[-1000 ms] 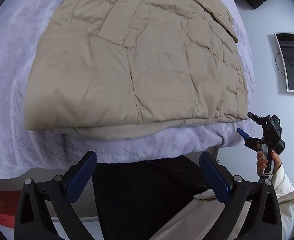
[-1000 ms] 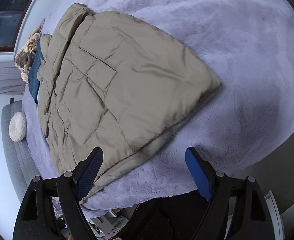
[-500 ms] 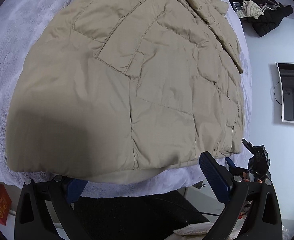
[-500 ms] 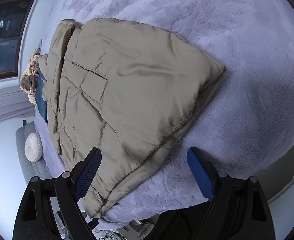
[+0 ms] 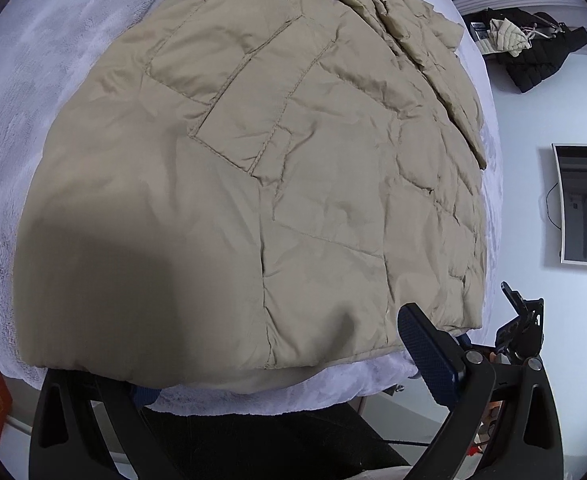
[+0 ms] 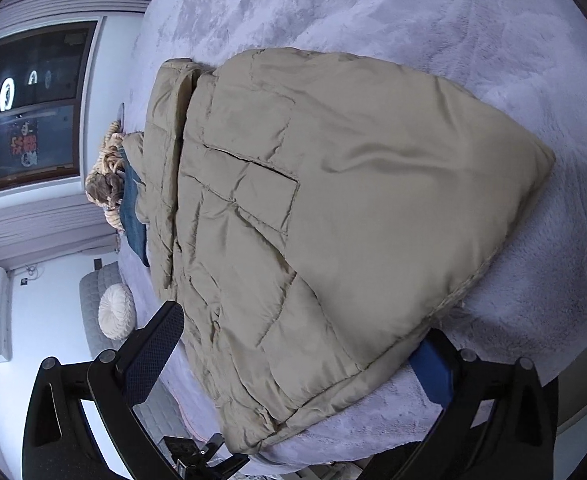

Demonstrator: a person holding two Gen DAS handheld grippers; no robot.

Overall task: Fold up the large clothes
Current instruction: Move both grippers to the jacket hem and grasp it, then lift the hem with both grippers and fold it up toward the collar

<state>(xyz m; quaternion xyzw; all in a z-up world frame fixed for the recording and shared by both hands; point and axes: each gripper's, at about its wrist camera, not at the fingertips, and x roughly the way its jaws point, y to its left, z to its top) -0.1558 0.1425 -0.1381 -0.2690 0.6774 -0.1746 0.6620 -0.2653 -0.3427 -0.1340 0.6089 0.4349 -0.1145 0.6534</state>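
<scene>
A beige quilted jacket [image 5: 253,184] lies flat on the lavender plush bed cover [image 6: 413,20], its hem running along the bed's near edge and its collar end pointing toward the far edge, where a blue garment [image 6: 133,212] lies touching it. The left gripper [image 5: 281,356] is spread wide at the hem, one finger hidden under the padded edge and the other [image 5: 425,352] resting at the hem's right corner. The right gripper [image 6: 293,356] is likewise released, its fingers [image 6: 153,352] straddling the jacket's near corner without clamping it.

Lilac bed [image 6: 413,20], dark window [image 6: 29,108]
</scene>
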